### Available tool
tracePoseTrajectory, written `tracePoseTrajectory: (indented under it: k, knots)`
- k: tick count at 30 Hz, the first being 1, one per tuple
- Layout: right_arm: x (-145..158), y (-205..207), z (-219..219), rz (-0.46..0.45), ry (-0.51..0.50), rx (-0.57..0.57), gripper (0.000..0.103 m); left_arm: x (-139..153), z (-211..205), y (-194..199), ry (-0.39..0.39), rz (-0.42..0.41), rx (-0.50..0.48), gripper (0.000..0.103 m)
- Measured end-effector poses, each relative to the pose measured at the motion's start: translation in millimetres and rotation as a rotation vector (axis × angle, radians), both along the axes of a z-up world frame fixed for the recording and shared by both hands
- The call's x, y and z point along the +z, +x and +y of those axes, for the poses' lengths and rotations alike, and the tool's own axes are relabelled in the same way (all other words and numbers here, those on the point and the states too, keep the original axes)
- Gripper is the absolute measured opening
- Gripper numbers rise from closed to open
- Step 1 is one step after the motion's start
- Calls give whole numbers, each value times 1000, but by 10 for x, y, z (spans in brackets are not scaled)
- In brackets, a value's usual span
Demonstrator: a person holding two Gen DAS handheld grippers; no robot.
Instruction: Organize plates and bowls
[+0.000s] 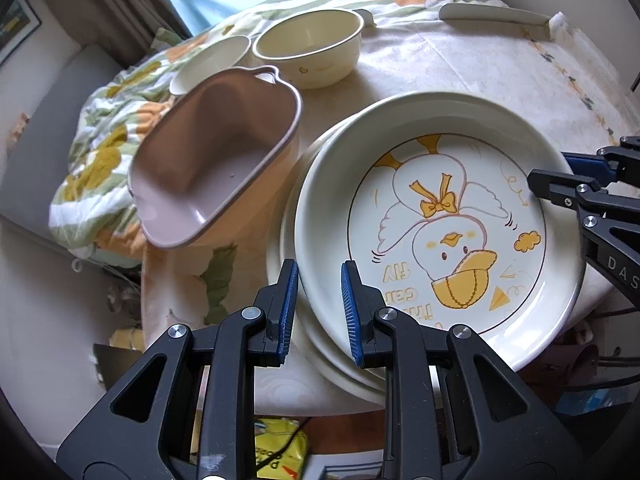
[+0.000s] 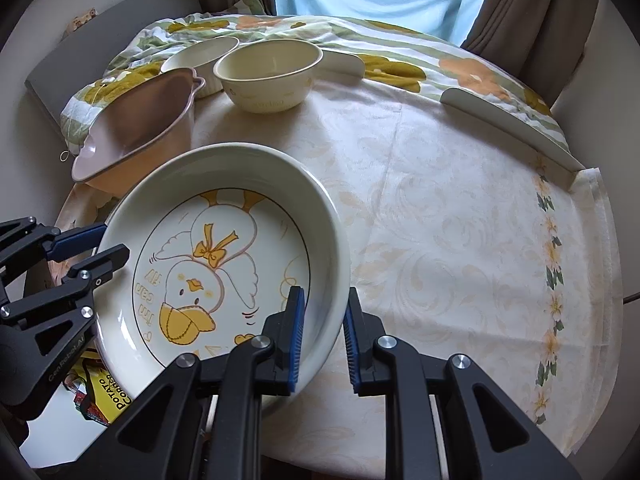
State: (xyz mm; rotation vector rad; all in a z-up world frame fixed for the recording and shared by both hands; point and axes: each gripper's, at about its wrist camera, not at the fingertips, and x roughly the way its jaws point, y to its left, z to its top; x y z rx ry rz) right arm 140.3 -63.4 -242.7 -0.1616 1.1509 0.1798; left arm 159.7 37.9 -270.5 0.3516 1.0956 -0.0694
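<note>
While both tongs clamp opposite rims, left tongs (image 1: 319, 312) and right tongs (image 2: 323, 334) hold the duck plate (image 1: 440, 216) just above a plain plate (image 1: 320, 344) on the desk (image 2: 440, 220). Three bowls, including the pink bowl (image 1: 212, 160), remain unstacked.

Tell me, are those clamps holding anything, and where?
Yes: both tools hold the duck plate by its rim, the left tool and right tool on opposite edges.
</note>
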Motion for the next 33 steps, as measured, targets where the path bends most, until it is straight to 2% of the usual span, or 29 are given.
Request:
tracePoseTrajectory:
  k: [12, 15, 16, 17, 19, 20, 21, 23, 27, 31, 32, 33]
  knots:
    - [0, 15, 8, -1, 4, 0, 17, 17, 58, 34, -24, 5, 15, 20]
    - [5, 21, -21, 5, 31, -12, 17, 15, 49, 47, -29, 14, 22, 23]
    - [8, 24, -37, 8, 45, -16, 17, 10, 36, 51, -33, 17, 20, 29]
    - [9, 28, -52, 12, 60, -21, 17, 2, 19, 56, -34, 22, 17, 44]
    - [12, 37, -85, 18, 83, -24, 20, -18, -18, 55, -28, 25, 17, 65]
    - [14, 37, -99, 21, 94, -27, 29, -10, -32, 44, -27, 18, 15, 65]
    - [19, 33, -116, 23, 104, -32, 48, 5, -44, 28, -32, 15, 12, 65]
    - [52, 22, -172, 17, 135, -45, 65, 37, -44, 19, -42, 13, 19, 65]
    - [233, 33, -293, -4, 174, -45, 66, 268, 52, -11, -95, -11, 68, 65]
    - [550, 80, -353, -42, 223, 5, 66, 720, 252, -75, -184, -81, 157, 66]
    - [636, 100, -348, -51, 235, 26, 72, 853, 319, -96, -208, -110, 189, 75]
    - [718, 121, -336, -64, 244, 46, 90, 999, 410, -127, -233, -149, 230, 85]
